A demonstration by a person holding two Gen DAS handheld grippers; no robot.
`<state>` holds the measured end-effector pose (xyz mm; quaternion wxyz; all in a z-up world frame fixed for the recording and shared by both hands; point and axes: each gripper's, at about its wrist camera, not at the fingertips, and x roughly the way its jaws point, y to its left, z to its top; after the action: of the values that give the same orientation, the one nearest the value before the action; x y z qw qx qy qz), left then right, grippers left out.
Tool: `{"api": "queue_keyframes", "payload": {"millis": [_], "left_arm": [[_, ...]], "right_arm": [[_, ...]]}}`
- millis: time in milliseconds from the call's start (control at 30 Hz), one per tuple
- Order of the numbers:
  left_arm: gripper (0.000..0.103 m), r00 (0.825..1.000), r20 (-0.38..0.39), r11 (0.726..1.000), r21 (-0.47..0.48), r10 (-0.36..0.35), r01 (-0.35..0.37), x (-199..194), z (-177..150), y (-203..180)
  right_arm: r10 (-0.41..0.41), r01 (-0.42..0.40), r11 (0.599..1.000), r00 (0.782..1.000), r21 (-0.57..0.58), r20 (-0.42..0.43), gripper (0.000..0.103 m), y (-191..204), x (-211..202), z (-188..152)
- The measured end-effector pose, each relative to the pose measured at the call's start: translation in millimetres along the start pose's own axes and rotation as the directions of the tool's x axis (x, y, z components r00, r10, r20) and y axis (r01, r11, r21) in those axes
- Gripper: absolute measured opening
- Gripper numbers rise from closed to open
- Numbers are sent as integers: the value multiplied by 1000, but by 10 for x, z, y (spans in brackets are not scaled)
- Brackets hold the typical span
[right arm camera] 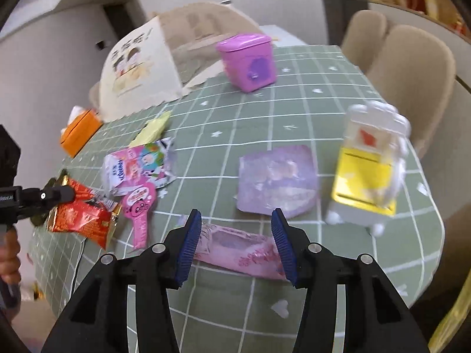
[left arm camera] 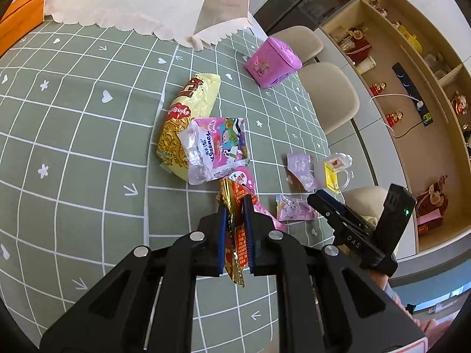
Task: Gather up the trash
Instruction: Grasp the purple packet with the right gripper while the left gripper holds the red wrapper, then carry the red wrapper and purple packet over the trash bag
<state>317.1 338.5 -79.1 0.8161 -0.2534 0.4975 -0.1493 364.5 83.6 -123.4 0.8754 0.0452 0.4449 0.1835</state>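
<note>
My left gripper [left arm camera: 234, 203] is shut on a red and gold foil wrapper [left arm camera: 237, 250], which also shows in the right wrist view [right arm camera: 82, 217]. My right gripper [right arm camera: 235, 220] is open, its jaws on either side of a pink candy wrapper [right arm camera: 238, 253] lying on the table; that wrapper also shows in the left wrist view [left arm camera: 294, 211]. Other trash lies around: a yellow noodle packet [left arm camera: 188, 117], a pink cartoon packet [left arm camera: 217, 150], a pale purple wrapper [right arm camera: 276, 181], a pink paddle-shaped piece [right arm camera: 139, 214]. A purple mini bin [left arm camera: 272, 60] stands at the far side.
The table has a green grid cloth [left arm camera: 88, 147]. A paper bag [left arm camera: 132, 0] and an orange tissue box [left arm camera: 20, 20] stand at the back. A yellow and white toy package [right arm camera: 368, 170] lies near the right edge. Beige chairs [left arm camera: 326, 94] line that side.
</note>
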Motion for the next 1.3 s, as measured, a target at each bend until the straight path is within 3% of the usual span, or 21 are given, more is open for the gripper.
{"api": "queue_keyframes", "payload": {"millis": [167, 400, 633, 767, 800, 833, 867, 1000, 1100, 1300], "left_arm": [[10, 1000, 1, 1000, -6, -25, 25, 12, 28, 19], [10, 999, -1, 999, -19, -39, 39, 37, 24, 33], [10, 1000, -12, 999, -28, -29, 29, 43, 11, 45], [10, 1000, -17, 1000, -19, -15, 15, 39, 13, 34], [10, 1000, -17, 1000, -19, -11, 11, 38, 17, 33], [10, 1000, -16, 1000, -18, -6, 6, 34, 21, 30], [10, 1000, -15, 1000, -19, -3, 3, 28, 27, 29], [10, 1000, 8, 1000, 2, 12, -12, -34, 44, -39], [10, 998, 48, 997, 56, 41, -44, -101, 63, -186], [10, 993, 113, 988, 147, 25, -41, -204, 93, -669]], "right_arm": [[-51, 49, 996, 998, 70, 27, 47, -105, -35, 78], [-181, 168, 966, 982, 195, 48, 41, -310, -14, -147], [-120, 95, 952, 991, 292, 68, 41, -459, 179, -49], [-134, 117, 963, 989, 243, 56, 40, -354, 333, 112], [-151, 139, 970, 988, 198, 45, 34, -295, 393, 157], [-147, 139, 975, 988, 174, 37, 18, -262, 419, 183], [-129, 125, 980, 992, 153, 17, 9, -229, 460, 202], [-101, 96, 991, 993, 89, 54, 5, -50, 300, 254], [-65, 59, 996, 994, 69, 91, 4, 35, 20, 326], [-63, 73, 996, 982, -50, 179, 4, 154, -714, 473]]}}
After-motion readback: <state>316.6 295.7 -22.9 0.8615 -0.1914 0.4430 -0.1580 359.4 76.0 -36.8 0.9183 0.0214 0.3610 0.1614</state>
